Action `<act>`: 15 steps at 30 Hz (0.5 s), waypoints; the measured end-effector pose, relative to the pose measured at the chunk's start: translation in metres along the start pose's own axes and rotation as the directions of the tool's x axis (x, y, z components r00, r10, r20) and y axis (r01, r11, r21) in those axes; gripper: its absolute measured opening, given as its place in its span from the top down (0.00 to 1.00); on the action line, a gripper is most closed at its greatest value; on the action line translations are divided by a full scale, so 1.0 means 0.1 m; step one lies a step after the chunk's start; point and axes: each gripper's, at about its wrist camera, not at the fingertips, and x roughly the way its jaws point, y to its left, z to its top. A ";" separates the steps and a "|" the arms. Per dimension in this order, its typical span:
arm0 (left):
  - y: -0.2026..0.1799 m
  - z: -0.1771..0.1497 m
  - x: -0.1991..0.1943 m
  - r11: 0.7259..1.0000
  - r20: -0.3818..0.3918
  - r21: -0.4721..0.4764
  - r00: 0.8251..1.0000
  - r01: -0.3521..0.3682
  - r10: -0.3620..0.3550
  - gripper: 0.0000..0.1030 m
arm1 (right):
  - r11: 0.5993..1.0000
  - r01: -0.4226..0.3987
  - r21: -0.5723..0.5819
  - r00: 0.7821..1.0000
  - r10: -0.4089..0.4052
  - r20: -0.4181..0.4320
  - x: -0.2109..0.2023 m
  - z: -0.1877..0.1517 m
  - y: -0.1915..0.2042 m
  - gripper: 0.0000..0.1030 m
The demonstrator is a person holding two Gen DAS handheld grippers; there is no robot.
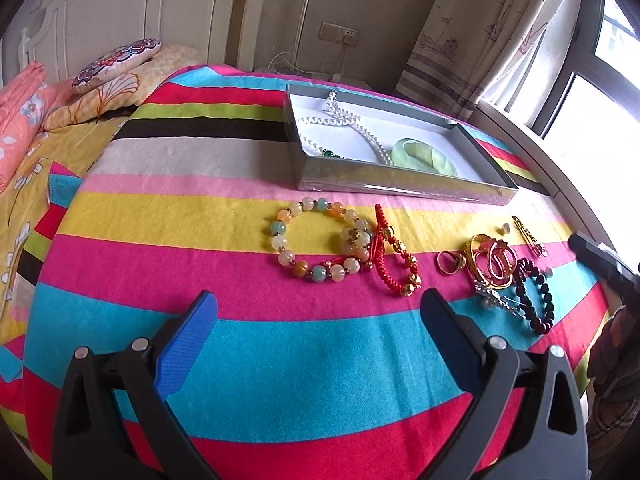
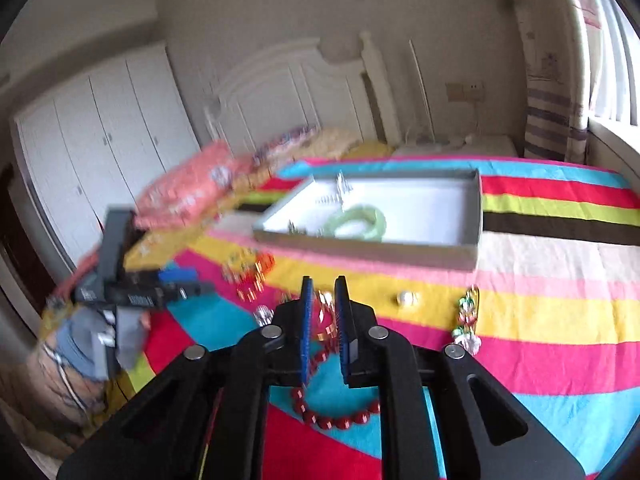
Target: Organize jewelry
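A grey box (image 1: pixel 360 178) with a white inside sits at the far side of the striped cloth; it holds a pearl necklace (image 1: pixel 352 124) and a green jade bangle (image 1: pixel 424 156). In front of it lie a pastel bead bracelet (image 1: pixel 316 240), a red cord bracelet (image 1: pixel 396 260), gold rings and bangles (image 1: pixel 488 260) and a dark red bead bracelet (image 1: pixel 540 300). My left gripper (image 1: pixel 320 312) is open above the cloth, short of the pastel bracelet. My right gripper (image 2: pixel 323 300) is nearly shut over the gold pieces (image 2: pixel 326 320); the view is blurred. The box (image 2: pixel 368 248) lies beyond it.
The striped cloth (image 1: pixel 180 216) covers a bed with pillows (image 1: pixel 116 64) and a white headboard at the far left. A window and curtain (image 1: pixel 480 32) stand at the right. A small pearl bead (image 2: pixel 406 298) and a green-and-silver piece (image 2: pixel 466 320) lie on the cloth.
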 end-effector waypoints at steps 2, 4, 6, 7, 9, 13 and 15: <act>0.00 0.00 -0.01 1.000 0.006 -0.001 1.000 0.008 -0.008 0.03 | 0.999 0.016 -0.046 0.999 -0.017 -0.038 0.02 -0.08 0.08 0.32; 0.01 0.00 -0.01 1.000 0.007 -0.001 1.000 0.014 -0.014 0.03 | 0.995 -0.015 -0.100 0.997 0.008 -0.075 0.01 -0.20 0.20 0.25; 0.01 0.00 -0.01 1.000 0.007 -0.001 1.000 0.016 -0.016 0.03 | 0.984 0.000 -0.177 0.994 -0.019 -0.108 0.02 -0.29 0.34 0.37; 0.01 -0.01 -0.02 1.000 0.008 0.000 1.000 0.016 -0.016 0.03 | 0.977 0.013 -0.212 0.990 -0.042 -0.133 0.07 -0.32 0.40 0.43; 0.01 -0.01 -0.03 1.000 0.014 0.002 1.000 0.018 -0.018 0.03 | 0.971 0.014 -0.239 0.984 -0.056 -0.171 0.16 -0.36 0.46 0.48; -0.04 -0.02 -0.07 1.000 0.015 0.012 1.000 0.019 -0.019 0.03 | 0.976 -0.014 -0.215 0.963 -0.045 -0.266 0.36 -0.38 0.38 0.54; -0.13 -0.05 -0.10 0.999 0.012 0.028 0.999 0.038 -0.038 0.03 | 0.977 0.008 -0.212 0.953 -0.072 -0.295 0.41 -0.40 0.35 0.69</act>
